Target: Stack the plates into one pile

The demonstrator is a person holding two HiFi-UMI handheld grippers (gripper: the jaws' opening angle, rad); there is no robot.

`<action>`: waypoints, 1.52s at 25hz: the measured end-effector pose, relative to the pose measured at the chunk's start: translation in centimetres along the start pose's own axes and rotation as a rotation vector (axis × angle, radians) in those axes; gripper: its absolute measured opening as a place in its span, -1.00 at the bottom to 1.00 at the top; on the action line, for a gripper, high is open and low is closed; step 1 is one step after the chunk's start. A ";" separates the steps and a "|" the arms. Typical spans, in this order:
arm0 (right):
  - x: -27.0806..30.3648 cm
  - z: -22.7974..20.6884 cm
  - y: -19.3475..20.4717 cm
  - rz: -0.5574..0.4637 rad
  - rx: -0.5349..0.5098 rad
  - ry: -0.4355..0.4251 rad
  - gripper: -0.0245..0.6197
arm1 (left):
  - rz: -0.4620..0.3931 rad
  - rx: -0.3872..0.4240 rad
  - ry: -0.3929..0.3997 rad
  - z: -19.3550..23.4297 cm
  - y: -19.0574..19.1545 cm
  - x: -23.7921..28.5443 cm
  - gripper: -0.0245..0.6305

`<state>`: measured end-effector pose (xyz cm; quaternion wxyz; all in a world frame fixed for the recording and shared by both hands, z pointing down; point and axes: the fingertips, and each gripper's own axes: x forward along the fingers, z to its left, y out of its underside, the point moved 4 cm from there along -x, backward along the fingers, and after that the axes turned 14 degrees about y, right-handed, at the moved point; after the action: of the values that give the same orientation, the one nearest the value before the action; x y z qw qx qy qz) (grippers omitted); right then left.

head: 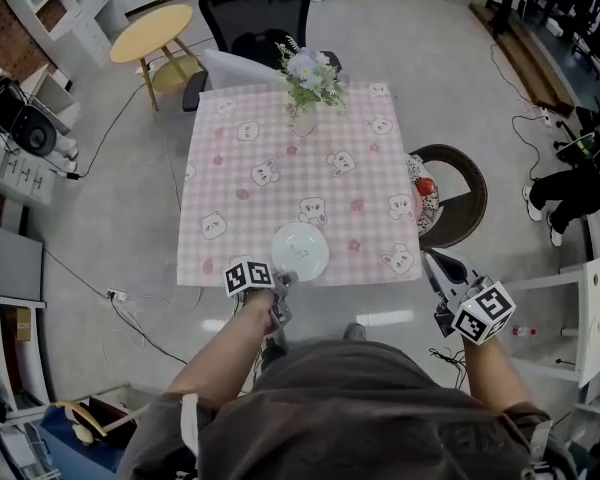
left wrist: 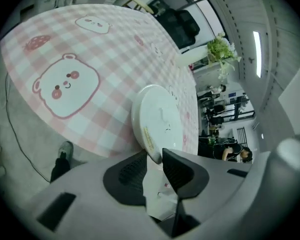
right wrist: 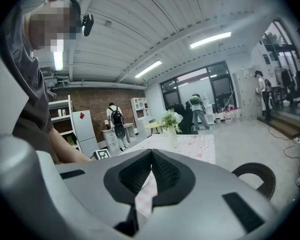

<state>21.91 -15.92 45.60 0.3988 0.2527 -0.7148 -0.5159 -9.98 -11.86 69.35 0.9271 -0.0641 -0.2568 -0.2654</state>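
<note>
Head view: we look steeply down on a square table (head: pixel 280 158) with a pink checked cloth printed with bears. A vase of flowers (head: pixel 308 83) stands at its 12 o'clock edge. One white plate (head: pixel 299 251) rests at 6 o'clock, close to the near edge; we see no second plate on the cloth. The left forearm reaches from the body toward 12 o'clock, and the left gripper (head: pixel 283 280) slants down to the plate's near rim. The right gripper (head: pixel 432 260) is held off the table at 4 o'clock, beyond the near corner, aimed toward 11 o'clock.

Left gripper view: the jaws stand a little apart, with the plate's rim at their mouth. Neither pad appears to press on it, so we judge the plate to be resting free on the cloth.

Right gripper view: the jaws are closed tip to tip with nothing between them, pointing almost level across the table toward the flowers.

We judge the main risk to be the plate's place near the edge. A pad catching the rim as the left hand pulls back could drag it off the table.
</note>
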 end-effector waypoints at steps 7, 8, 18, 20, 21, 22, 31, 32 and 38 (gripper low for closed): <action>1.5 2.9 -0.8 -0.004 -0.006 0.022 -0.95 | 0.082 0.152 -0.053 0.1 -1.4 -0.6 -0.44; 1.6 3.1 -1.0 -0.005 -0.007 0.025 -0.95 | 0.098 0.181 -0.064 0.2 -1.5 -0.7 -0.41; 2.4 3.5 -2.3 -0.028 -0.014 0.027 -0.95 | 0.381 0.508 -0.150 0.4 -0.1 -1.3 -0.32; 2.7 3.6 -2.6 -0.034 -0.017 0.021 -0.94 | 0.370 0.537 -0.175 0.4 -0.5 -2.1 -0.31; 2.8 3.6 -2.7 -0.038 -0.018 0.018 -0.95 | 0.357 0.551 -0.181 0.4 -0.8 -2.6 -0.31; 3.0 3.6 -2.9 -0.042 -0.018 0.014 -0.95 | 0.337 0.565 -0.182 0.2 -1.1 -3.2 -0.31; 4.3 4.2 -4.9 -0.084 -0.028 -0.023 -0.95 | -0.121 0.754 0.030 -8.0 -7.7 -12.6 -0.54; 4.6 4.3 -5.1 -0.087 -0.027 -0.027 -0.95 | -0.190 0.788 0.066 -9.5 -8.5 -13.9 -0.61; 5.8 4.8 -6.6 -0.111 -0.028 -0.045 -0.95 | -0.474 1.018 0.232 -17.5 -10.5 -20.6 -0.88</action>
<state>14.36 -20.12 40.45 0.3571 0.2748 -0.7012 -0.5525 -22.70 -15.81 43.61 0.7783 0.4795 -0.2562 -0.3142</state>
